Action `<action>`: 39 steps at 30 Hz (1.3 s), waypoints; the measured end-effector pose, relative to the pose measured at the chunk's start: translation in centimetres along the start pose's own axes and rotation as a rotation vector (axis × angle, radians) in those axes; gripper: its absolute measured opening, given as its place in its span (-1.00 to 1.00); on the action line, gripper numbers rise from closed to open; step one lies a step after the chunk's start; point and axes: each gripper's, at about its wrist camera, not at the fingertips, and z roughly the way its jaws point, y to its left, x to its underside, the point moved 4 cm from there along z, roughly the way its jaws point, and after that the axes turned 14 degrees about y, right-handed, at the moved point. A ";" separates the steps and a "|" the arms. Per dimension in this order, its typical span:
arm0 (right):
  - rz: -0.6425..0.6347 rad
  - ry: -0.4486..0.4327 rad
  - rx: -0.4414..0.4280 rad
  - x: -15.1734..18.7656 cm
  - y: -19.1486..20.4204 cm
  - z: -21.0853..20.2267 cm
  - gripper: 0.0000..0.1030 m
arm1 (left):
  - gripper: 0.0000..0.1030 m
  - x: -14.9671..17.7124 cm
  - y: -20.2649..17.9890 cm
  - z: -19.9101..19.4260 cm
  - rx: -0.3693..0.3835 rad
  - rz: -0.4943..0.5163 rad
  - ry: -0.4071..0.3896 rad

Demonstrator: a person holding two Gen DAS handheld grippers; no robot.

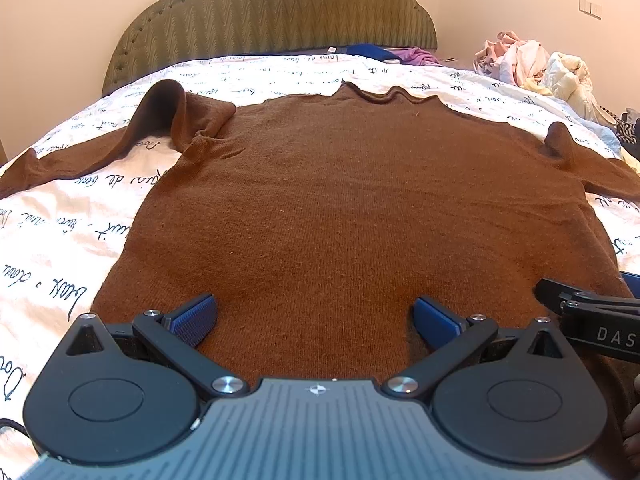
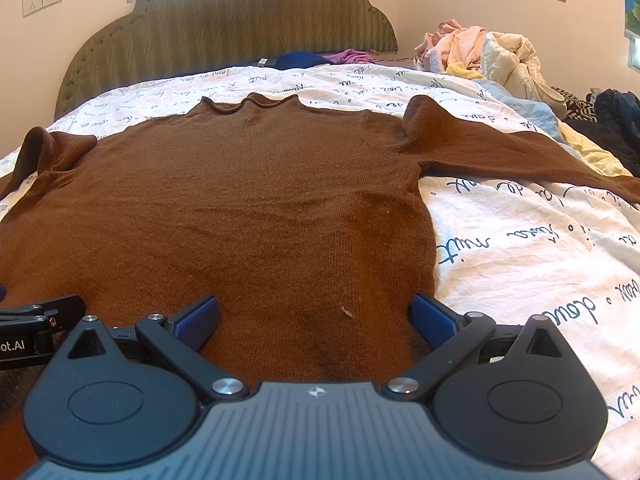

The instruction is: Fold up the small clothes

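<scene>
A brown knit sweater [image 1: 344,200] lies flat on the bed, collar toward the headboard, sleeves spread to both sides; it also shows in the right wrist view [image 2: 240,208]. My left gripper [image 1: 316,320] is open over the sweater's lower hem, left of middle. My right gripper [image 2: 316,320] is open over the hem near the sweater's right edge. Both are empty. The left sleeve [image 1: 100,148] is bunched up at the shoulder. The right gripper's arm [image 1: 588,316] shows at the right edge of the left wrist view.
The bed has a white cover with dark script [image 2: 540,248]. A green padded headboard [image 1: 272,12] stands at the far end. A pile of pale clothes [image 2: 480,56] lies at the far right, dark clothes [image 2: 608,120] beside it. Blue and purple garments [image 2: 320,58] lie by the headboard.
</scene>
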 end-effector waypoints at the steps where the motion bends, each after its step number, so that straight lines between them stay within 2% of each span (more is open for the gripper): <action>1: -0.001 0.000 0.001 0.0 0.0 0.0 1.00 | 1.00 0.0 0.0 0.0 -0.001 0.000 -0.001; 27: -0.002 0.005 -0.011 0.0 -0.1 -0.1 1.00 | 1.00 0.3 -0.2 0.0 -0.006 0.003 0.001; 28: -0.005 0.009 -0.035 -0.1 -0.3 -0.3 1.00 | 1.00 0.3 -0.2 0.0 -0.006 0.003 0.001; 30: 0.018 0.014 -0.136 -0.7 -1.7 -1.3 1.00 | 1.00 0.3 -0.2 0.0 -0.005 0.002 0.001; 32: 0.099 -0.066 -0.278 -1.9 -4.6 -3.6 1.00 | 1.00 0.3 -0.3 0.0 -0.005 0.002 0.001; 35: 0.278 -0.224 -0.456 -4.3 -12.0 -6.9 1.00 | 1.00 0.3 -0.3 0.0 -0.005 0.003 0.002; 37: 0.431 -0.266 -0.564 -5.8 -18.3 -7.1 1.00 | 1.00 0.3 -0.3 0.0 -0.005 0.003 0.001; 39: 0.591 -0.279 -0.607 -6.6 -24.4 -6.5 1.00 | 1.00 0.3 -0.3 0.0 -0.005 0.003 0.001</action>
